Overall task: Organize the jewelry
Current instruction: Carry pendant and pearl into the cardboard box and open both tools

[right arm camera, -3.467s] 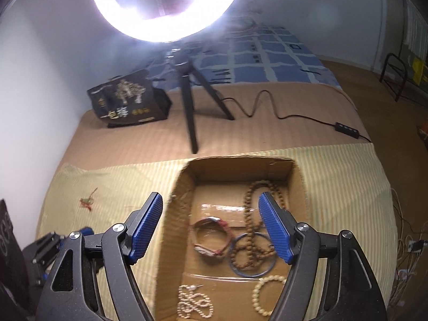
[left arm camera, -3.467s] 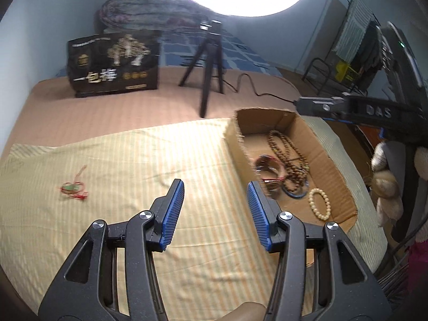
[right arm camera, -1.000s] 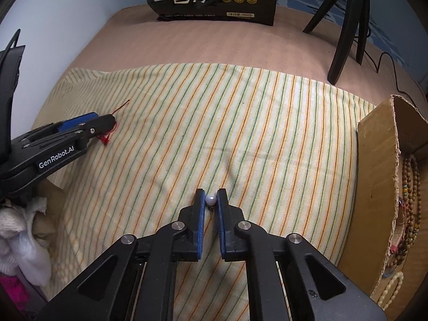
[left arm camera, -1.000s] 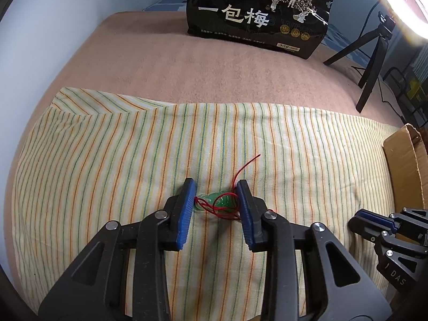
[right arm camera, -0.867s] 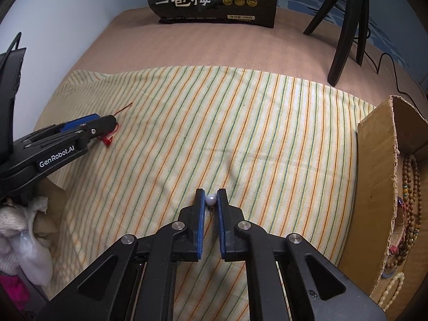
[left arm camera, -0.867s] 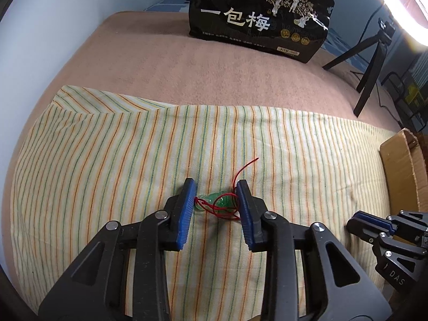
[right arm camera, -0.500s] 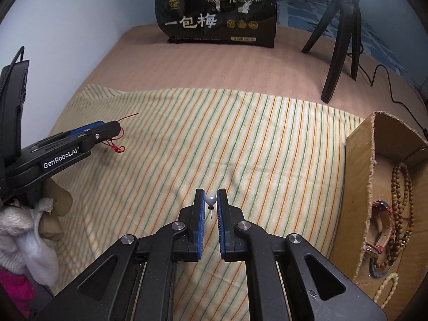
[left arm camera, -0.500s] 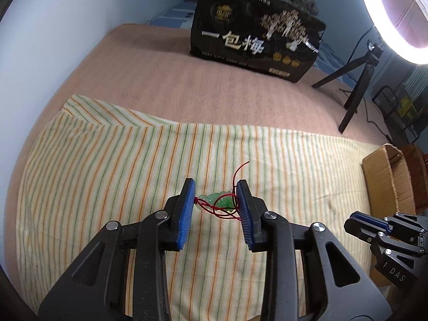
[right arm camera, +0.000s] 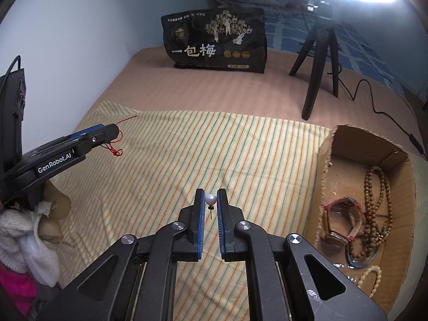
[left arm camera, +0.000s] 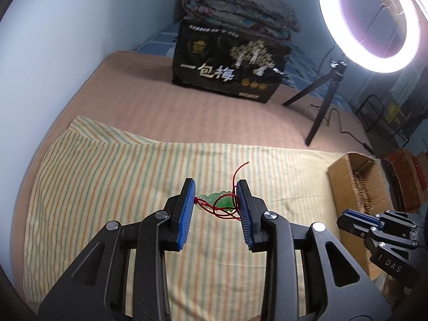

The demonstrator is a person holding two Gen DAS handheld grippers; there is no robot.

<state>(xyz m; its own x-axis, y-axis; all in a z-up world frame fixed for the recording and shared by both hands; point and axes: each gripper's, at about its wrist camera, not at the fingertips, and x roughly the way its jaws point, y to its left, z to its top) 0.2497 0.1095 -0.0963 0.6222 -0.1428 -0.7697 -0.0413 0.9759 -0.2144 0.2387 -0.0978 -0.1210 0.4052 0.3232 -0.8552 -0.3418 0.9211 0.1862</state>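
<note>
The left gripper pinches a glossy green pendant on tangled red cord above the striped cloth. The right gripper clamps a round pearl stud, left of the corrugated cardboard box.

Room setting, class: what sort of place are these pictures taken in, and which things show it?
Probably a bedroom used as a filming spot: a bed with a striped cloth spread over it, a folded quilt at the far end, and a ring light on a tripod.
</note>
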